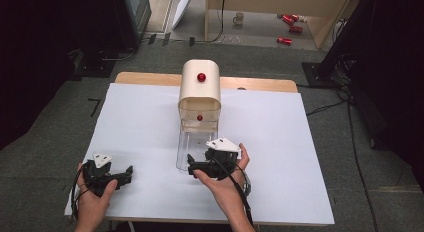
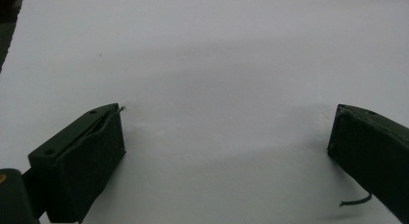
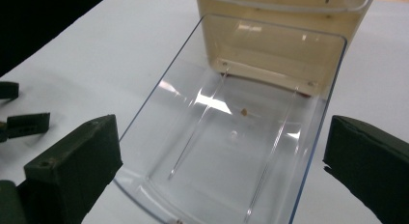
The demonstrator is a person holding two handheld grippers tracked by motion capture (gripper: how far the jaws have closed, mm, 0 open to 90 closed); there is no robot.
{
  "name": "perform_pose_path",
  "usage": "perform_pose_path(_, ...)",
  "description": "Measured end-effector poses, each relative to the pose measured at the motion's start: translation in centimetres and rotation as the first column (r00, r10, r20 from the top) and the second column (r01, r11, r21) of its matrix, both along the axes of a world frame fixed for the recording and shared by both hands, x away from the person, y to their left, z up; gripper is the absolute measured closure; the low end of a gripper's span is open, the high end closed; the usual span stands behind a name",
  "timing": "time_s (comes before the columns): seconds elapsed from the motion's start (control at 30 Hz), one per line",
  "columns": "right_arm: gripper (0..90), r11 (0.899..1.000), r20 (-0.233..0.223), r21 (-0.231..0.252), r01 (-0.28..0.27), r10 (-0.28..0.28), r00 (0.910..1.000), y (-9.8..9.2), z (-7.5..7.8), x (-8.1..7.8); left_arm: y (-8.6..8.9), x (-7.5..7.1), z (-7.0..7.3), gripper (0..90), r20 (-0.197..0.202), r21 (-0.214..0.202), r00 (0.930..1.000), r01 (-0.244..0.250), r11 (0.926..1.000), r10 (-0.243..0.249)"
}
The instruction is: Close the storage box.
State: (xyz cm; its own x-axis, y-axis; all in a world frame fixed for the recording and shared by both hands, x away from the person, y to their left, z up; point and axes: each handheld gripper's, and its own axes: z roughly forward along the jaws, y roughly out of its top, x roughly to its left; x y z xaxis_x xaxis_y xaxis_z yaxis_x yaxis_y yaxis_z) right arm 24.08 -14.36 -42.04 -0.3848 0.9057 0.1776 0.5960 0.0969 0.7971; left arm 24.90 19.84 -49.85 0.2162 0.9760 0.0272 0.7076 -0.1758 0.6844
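Note:
A cream rounded box (image 1: pixel 200 89) with a red knob (image 1: pixel 201 77) on top stands at the table's back middle. A second red knob (image 1: pixel 200 117) shows at its lower front. A clear plastic tray (image 1: pixel 186 149) (image 3: pixel 226 151) reaches out from the box's base toward me and lies empty on the table. My right gripper (image 1: pixel 192 165) (image 3: pixel 219 156) is at the tray's near end. It is open, one jaw to each side of the tray, and neither touches it. My left gripper (image 1: pixel 125 175) (image 2: pixel 226 137) rests open over bare white table at the front left, holding nothing.
The white table sheet (image 1: pixel 280 142) has free room on both sides of the box. A wooden edge (image 1: pixel 260 83) shows behind it. On the floor beyond lie red cans (image 1: pixel 290 22), a mug (image 1: pixel 239 18) and cables (image 1: pixel 350 122). The left gripper's jaws (image 3: pixel 21 123) appear at the right gripper view's left.

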Motion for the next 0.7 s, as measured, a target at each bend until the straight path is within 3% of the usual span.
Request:
perform_pose_path(0.27, 0.0, 0.999, -0.018, -0.034, -0.015, 0.015, 0.9997, 0.2, -1.1, -2.2, 0.0, 0.0, 0.0, 0.0, 0.0, 0.0, 1.0, 0.0, 1.0, 0.0)
perform_pose_path(0.43, 0.0, 0.999, -0.005, -0.039, 0.015, -0.015, 0.9999, 0.0, -1.6, -3.4, 0.0, 0.0, 0.0, 0.0, 0.0, 0.0, 1.0, 0.0, 1.0, 0.0)
perform_pose_path(0.7, 0.0, 0.998, -0.022, -0.048, 0.037, -0.038, 0.999, -0.6, -2.9, -5.3, 0.0, 0.0, 0.0, 0.0, 0.0, 0.0, 1.0, 0.0, 1.0, 0.0)
